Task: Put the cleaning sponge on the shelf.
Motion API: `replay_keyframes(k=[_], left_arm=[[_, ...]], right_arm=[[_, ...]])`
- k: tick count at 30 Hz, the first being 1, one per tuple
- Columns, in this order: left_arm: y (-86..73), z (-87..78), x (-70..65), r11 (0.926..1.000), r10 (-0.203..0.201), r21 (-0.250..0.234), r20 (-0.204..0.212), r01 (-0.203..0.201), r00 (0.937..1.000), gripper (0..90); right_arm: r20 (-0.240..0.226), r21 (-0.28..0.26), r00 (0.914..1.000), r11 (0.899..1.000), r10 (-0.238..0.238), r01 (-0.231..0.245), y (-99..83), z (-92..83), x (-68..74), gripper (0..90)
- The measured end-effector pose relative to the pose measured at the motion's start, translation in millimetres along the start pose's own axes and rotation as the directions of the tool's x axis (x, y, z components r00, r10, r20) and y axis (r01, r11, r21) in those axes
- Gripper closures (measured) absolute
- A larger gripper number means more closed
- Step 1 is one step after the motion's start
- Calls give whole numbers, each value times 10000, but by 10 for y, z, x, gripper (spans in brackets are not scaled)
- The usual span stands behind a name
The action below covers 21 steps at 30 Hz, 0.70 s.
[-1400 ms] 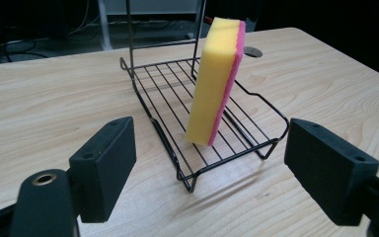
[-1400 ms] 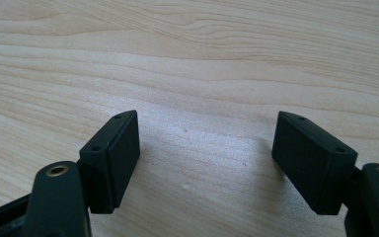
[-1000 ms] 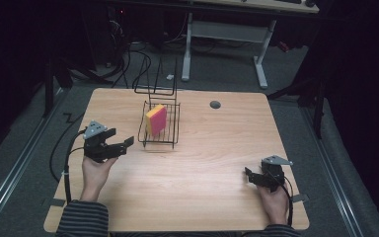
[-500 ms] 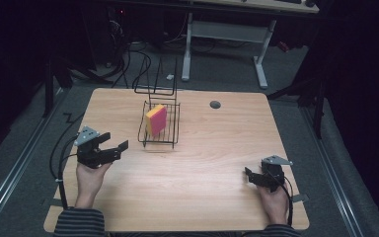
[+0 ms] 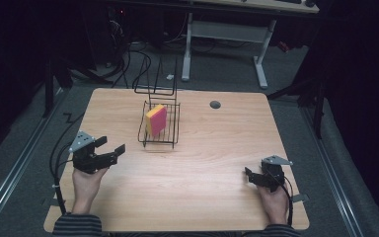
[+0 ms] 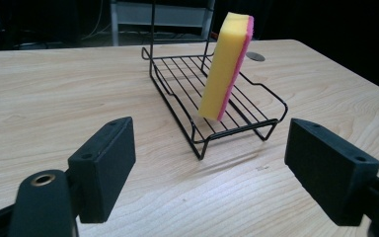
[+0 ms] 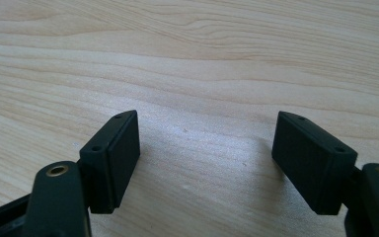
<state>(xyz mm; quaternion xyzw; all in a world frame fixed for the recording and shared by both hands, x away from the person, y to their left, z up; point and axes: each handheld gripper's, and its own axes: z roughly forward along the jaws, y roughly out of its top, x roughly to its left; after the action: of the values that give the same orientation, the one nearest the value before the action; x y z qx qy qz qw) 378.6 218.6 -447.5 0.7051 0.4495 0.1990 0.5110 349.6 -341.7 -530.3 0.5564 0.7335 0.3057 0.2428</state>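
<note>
We see a light wooden table with a round grommet hole, standing on grey carpet. Beyond it a white-legged desk and tangled black cables sit in dim light.

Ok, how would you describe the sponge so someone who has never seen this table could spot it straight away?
Start at the wooden table, then find the black wire rack toward its far side, left of a small dark hole in the tabletop. The sponge stands on edge in that rack, leaning. It is the one brightly coloured thing there: yellow with a pink layer on one face.
</note>
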Motion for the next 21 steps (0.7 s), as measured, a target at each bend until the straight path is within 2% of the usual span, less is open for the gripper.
replay_keyframes(k=[21], left_arm=[[-164,-56,23,9998,-100,193,-157,103,9998,201]], right_arm=[[5,1,10000,10000,4,-4,0,0,0,267]])
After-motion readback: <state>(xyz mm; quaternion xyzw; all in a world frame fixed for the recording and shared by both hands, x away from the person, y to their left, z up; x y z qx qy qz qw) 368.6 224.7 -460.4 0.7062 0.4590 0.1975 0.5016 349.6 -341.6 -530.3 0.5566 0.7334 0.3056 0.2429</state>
